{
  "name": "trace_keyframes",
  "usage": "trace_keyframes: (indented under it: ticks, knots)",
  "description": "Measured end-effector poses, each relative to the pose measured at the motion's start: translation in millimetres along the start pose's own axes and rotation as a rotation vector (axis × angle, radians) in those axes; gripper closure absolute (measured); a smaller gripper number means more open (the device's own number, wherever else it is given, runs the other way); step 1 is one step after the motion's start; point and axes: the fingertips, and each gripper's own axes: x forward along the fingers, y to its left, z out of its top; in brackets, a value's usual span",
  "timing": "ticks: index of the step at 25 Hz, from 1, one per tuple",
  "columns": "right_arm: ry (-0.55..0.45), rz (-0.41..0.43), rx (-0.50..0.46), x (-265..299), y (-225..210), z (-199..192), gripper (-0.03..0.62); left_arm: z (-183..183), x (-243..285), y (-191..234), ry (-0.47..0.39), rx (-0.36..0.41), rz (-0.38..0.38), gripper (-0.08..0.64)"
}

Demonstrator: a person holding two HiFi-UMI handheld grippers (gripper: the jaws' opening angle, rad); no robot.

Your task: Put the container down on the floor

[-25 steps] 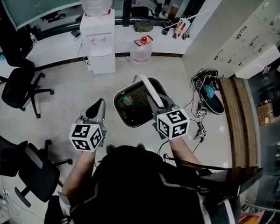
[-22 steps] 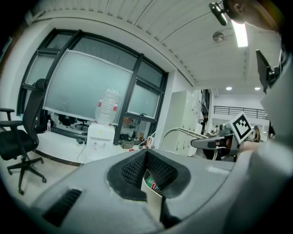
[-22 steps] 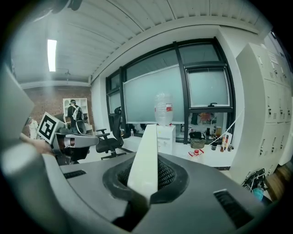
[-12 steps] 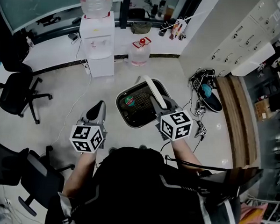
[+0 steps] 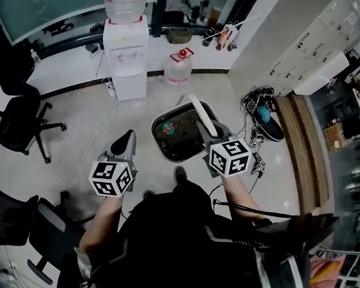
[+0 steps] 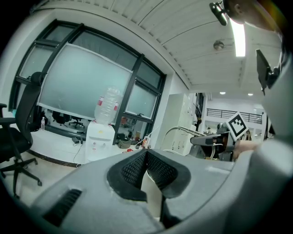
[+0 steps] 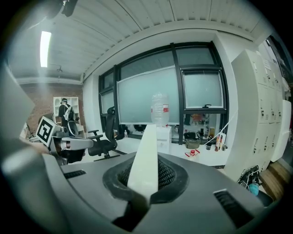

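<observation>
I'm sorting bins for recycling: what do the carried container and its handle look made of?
Container: likely moulded plastic, dark and matte, inside dotted with a regular grid of holes. Handle: probably plastic too, a smooth, evenly off-white flat strip; not certain.

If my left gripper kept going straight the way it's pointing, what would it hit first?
Nothing close: bare floor lies ahead of the left gripper. Further on its line runs toward the water jug beside the water dispenser, probably the first thing met, though depth is unclear.
</observation>
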Motion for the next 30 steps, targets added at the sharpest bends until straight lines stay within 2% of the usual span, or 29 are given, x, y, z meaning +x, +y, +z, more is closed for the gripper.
trace_keyframes:
  ticks: [8,15,22,30]
  knots:
    - [-0.004,0.049,-0.012,34,-6,9,0.572,5,15,22,-0.004,-0.004,0.049,0.552]
    - [-0.008,0.1,-0.014,69,-27,21,0.572,17,54,35,-0.004,-0.006,0.085,0.552]
    - [-0.005,0.141,-0.037,98,-62,34,0.572,30,106,37,0.007,-0.004,0.101,0.552]
    - [-0.001,0.179,-0.054,130,-108,47,0.572,42,154,39,0.019,-0.003,0.154,0.552]
